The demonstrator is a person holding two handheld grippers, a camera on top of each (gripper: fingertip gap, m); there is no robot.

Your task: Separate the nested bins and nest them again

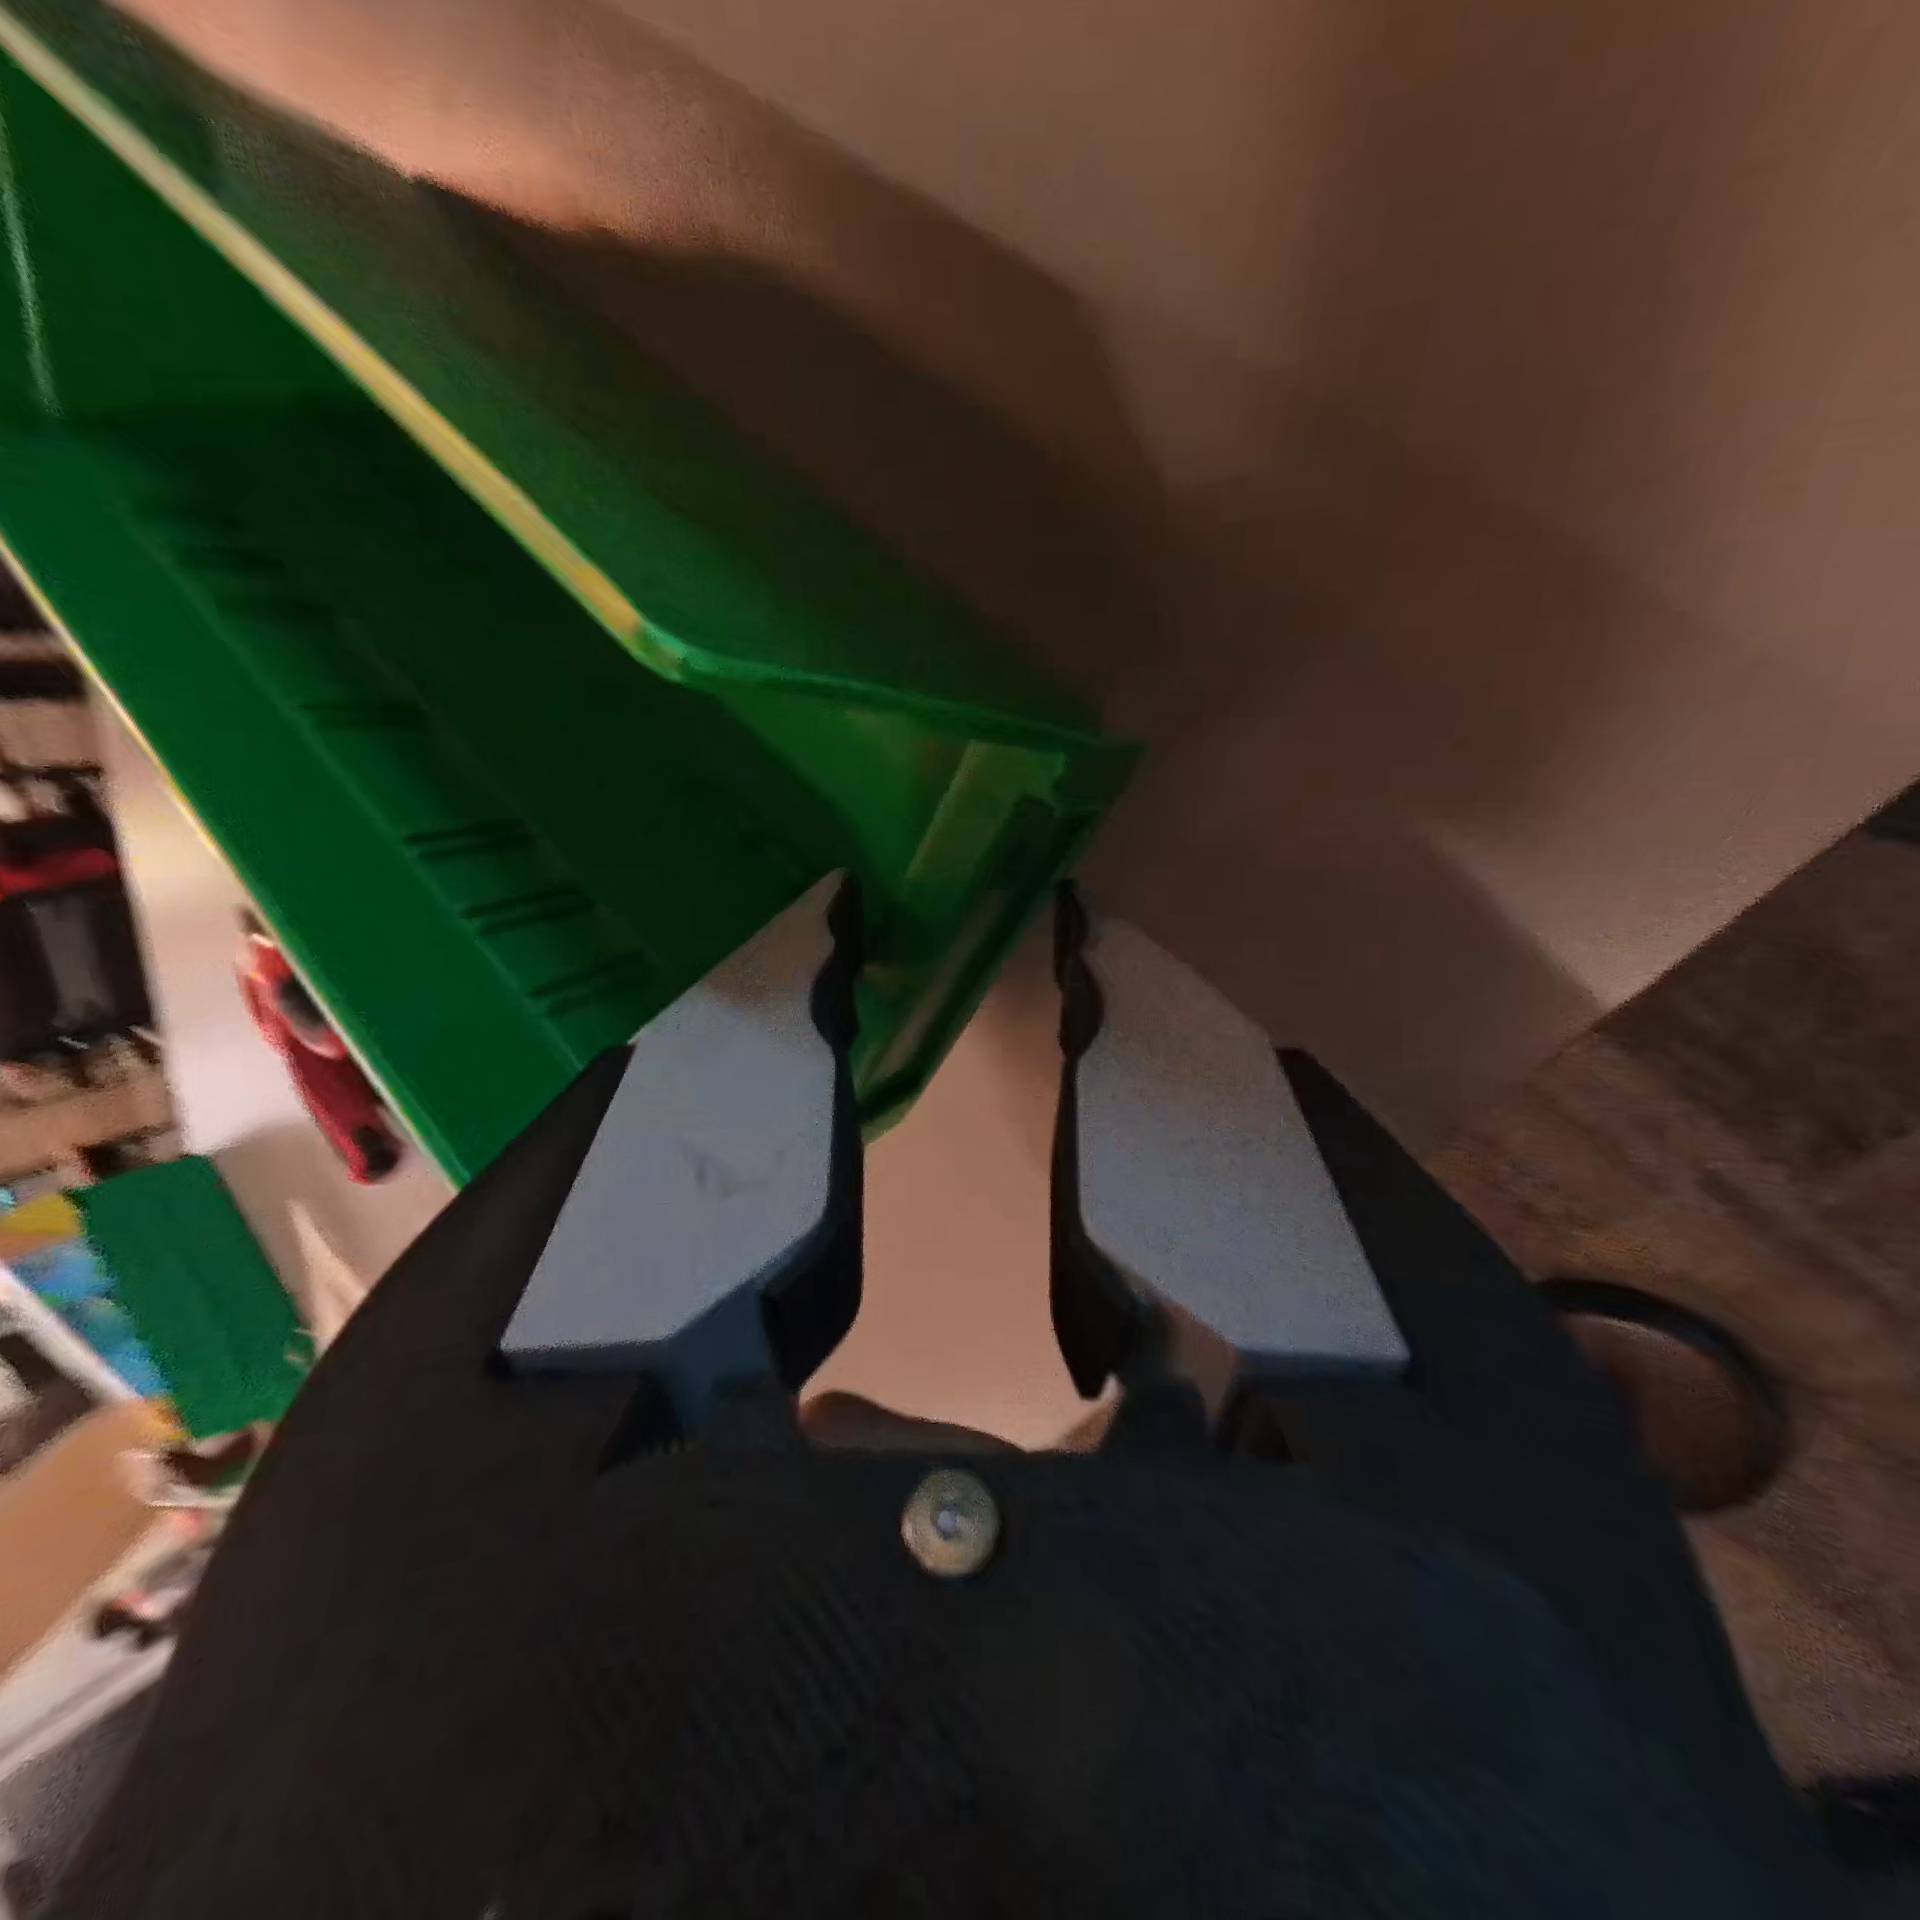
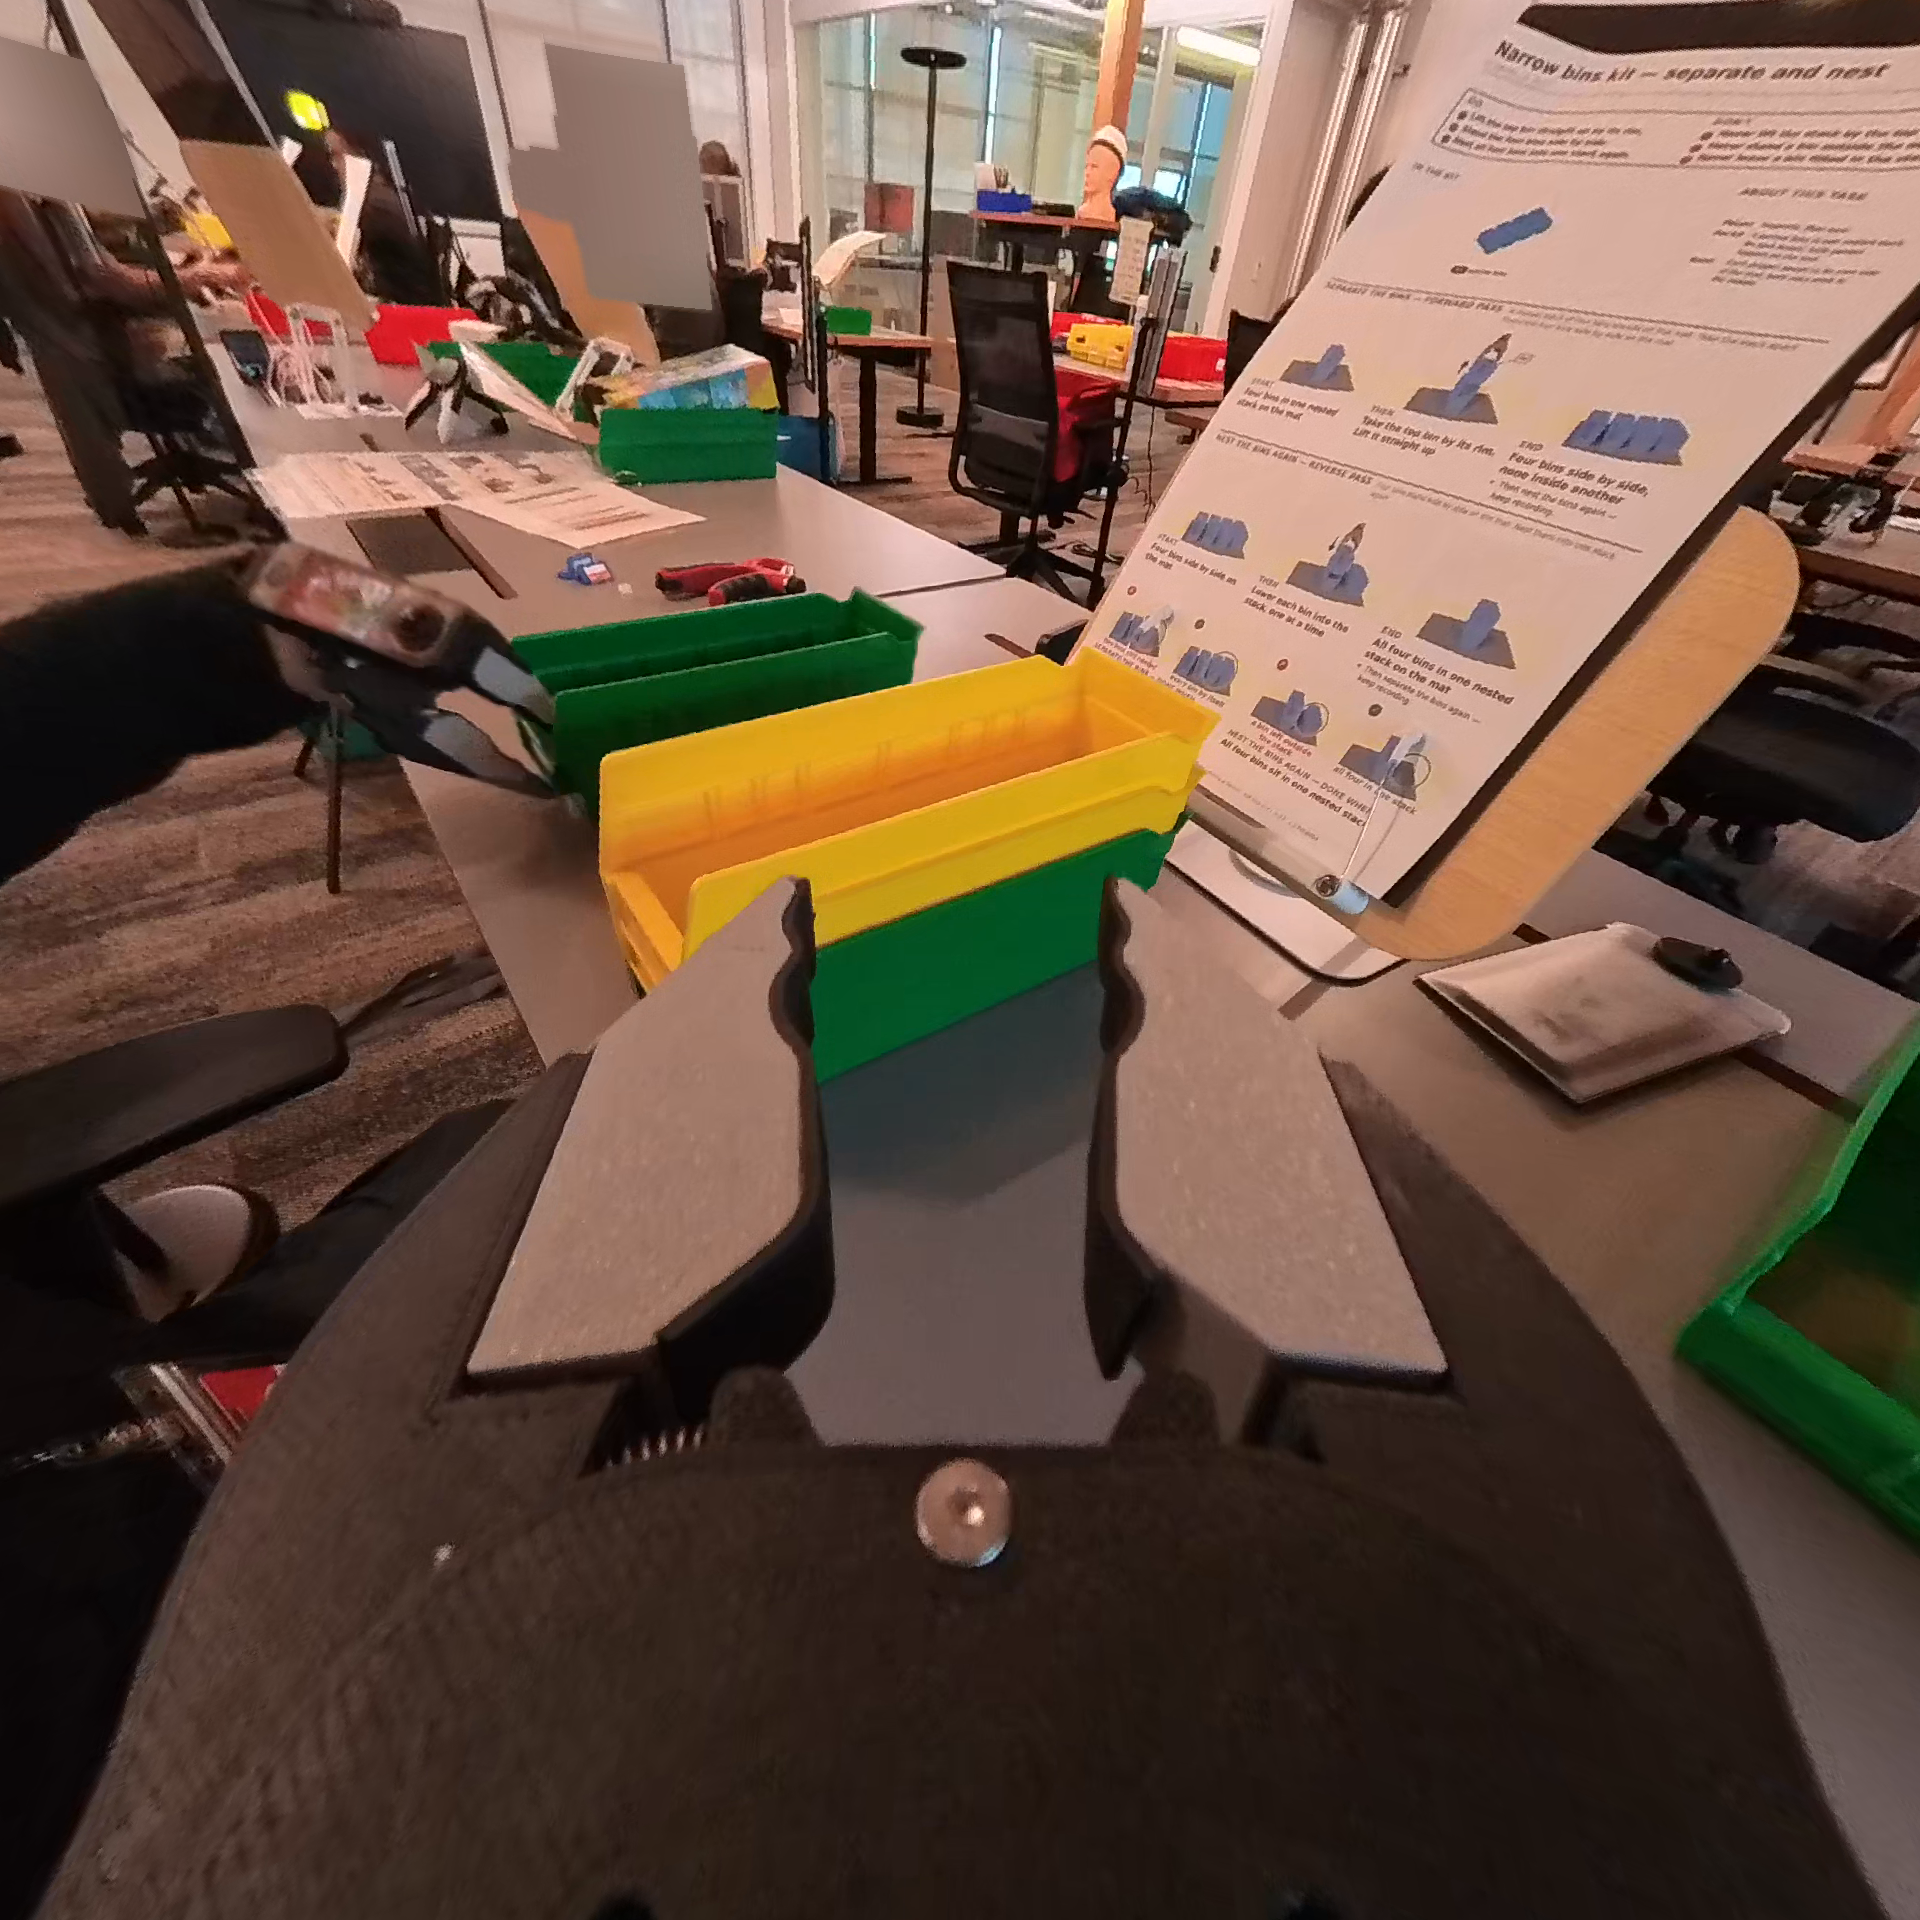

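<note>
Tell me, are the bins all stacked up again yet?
Not yet. One stack looks built: yellow plastic bins nested in a green plastic bin. In hand: the left gripper has its fingers around the end of a long green bin, with a gap showing. Left: that bin sits apart on the grey table, and the right gripper is open, holding nothing.

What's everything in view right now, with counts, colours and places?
yellow bins: two, yellow, nested, centre of table
green base bin: one, green, under the yellow ones
far green bin: at least one, green, left of the stack
blurred green bin: one, green, right edge
instruction board: one, white, on stand behind the stack
hand tool: one, red and black, farther back
table: grey
left gripper: black, fingers straddling far green bin's end
right gripper: black, open, before the stack
</note>
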